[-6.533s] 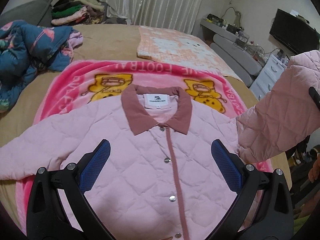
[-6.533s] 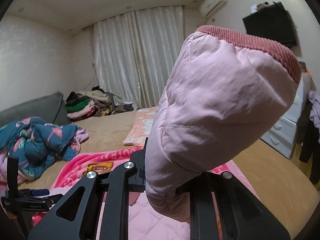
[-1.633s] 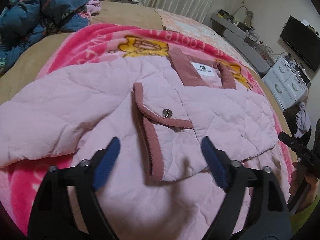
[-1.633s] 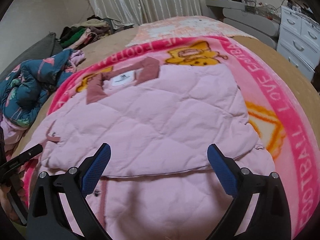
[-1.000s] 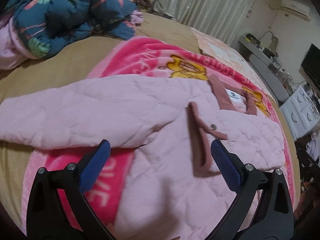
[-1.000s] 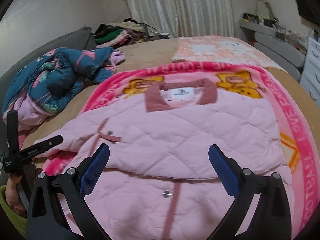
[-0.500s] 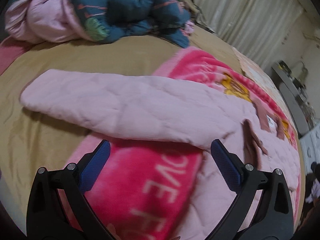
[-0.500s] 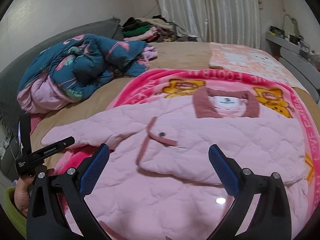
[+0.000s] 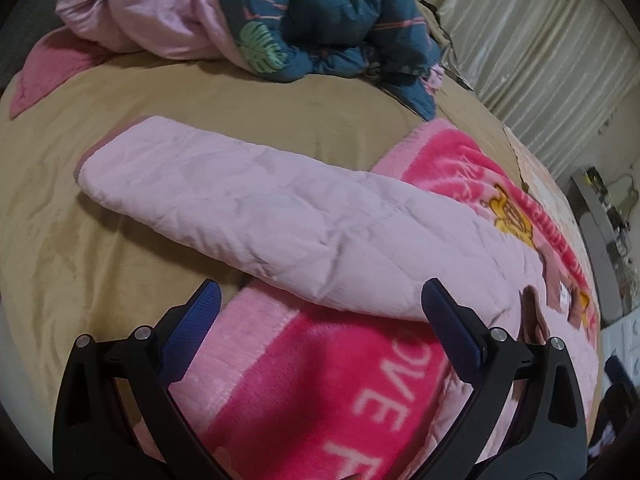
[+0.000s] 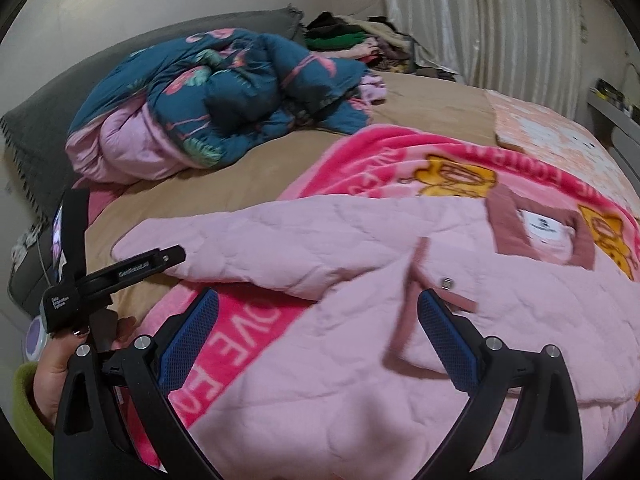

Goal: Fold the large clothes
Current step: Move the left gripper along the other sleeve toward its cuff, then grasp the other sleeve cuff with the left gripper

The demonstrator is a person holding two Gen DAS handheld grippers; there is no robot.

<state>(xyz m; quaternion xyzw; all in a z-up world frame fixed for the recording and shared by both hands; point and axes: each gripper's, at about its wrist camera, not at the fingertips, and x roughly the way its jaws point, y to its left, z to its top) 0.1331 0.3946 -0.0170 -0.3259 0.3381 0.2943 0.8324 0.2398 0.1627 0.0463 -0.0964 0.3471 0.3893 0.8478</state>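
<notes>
A pink quilted jacket (image 10: 400,280) lies face up on a pink cartoon blanket (image 10: 240,344) on the bed, its dusty-rose collar (image 10: 540,228) at the far right. One sleeve lies folded across the chest, its cuff (image 10: 420,276) near the middle. The other sleeve (image 9: 256,216) stretches out flat to the left onto the tan bedsheet. My left gripper (image 9: 320,320) is open and empty, just short of that sleeve. It also shows at the left of the right wrist view (image 10: 120,272). My right gripper (image 10: 320,324) is open and empty above the jacket's front.
A rumpled teal floral duvet with pink lining (image 10: 224,96) sits at the back left of the bed. A pile of clothes (image 10: 360,40) lies by the curtains. A grey pillow (image 10: 40,128) lines the left edge. White drawers (image 9: 624,336) stand at the right.
My left gripper has swung left from the jacket's body to the outstretched sleeve and come closer to it. My right gripper has turned left too. Both stayed open.
</notes>
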